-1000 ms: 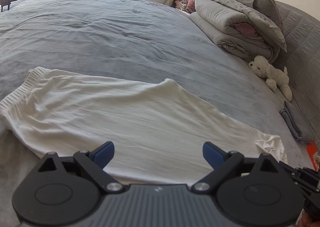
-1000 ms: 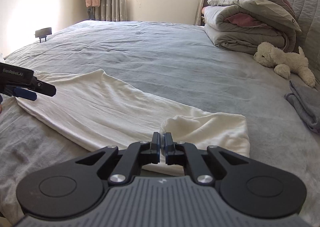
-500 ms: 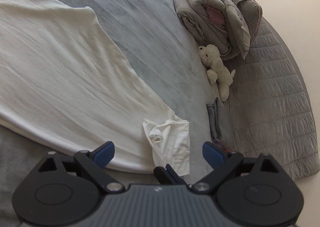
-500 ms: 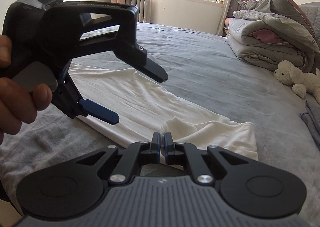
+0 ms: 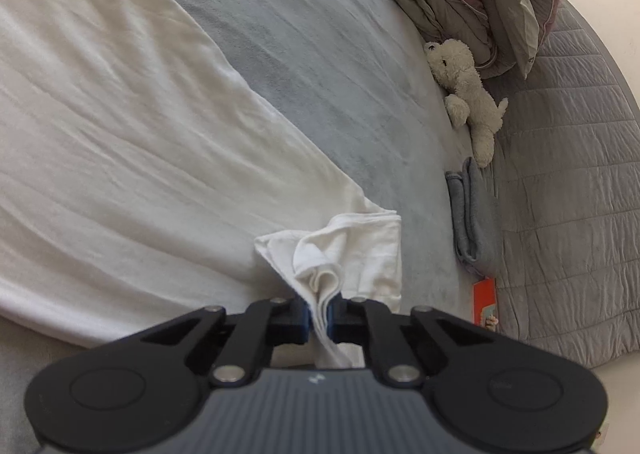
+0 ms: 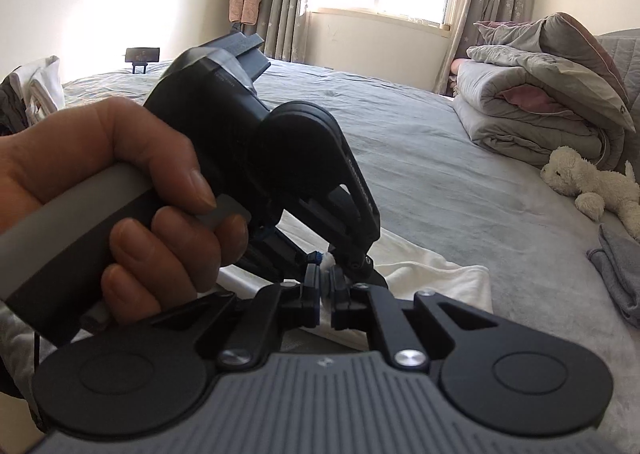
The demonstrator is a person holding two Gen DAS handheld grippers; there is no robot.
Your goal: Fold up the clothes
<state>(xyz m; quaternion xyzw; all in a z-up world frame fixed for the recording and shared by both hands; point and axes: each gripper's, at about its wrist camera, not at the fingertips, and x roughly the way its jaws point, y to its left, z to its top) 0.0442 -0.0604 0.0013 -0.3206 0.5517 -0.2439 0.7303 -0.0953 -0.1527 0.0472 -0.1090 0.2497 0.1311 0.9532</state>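
Left gripper [image 5: 318, 314] clamped on a bunched corner of the white garment [image 5: 132, 158], right down by the near edge of the bed [image 5: 320, 66]. Right gripper [image 6: 325, 299] pinched together too, with a bit of white cloth in between, just beside the left one. Rest of the garment lying flat and long across the grey bed cover. No proper fold made yet, just both grips set at one end. Pretty much all the folding left, looks like.
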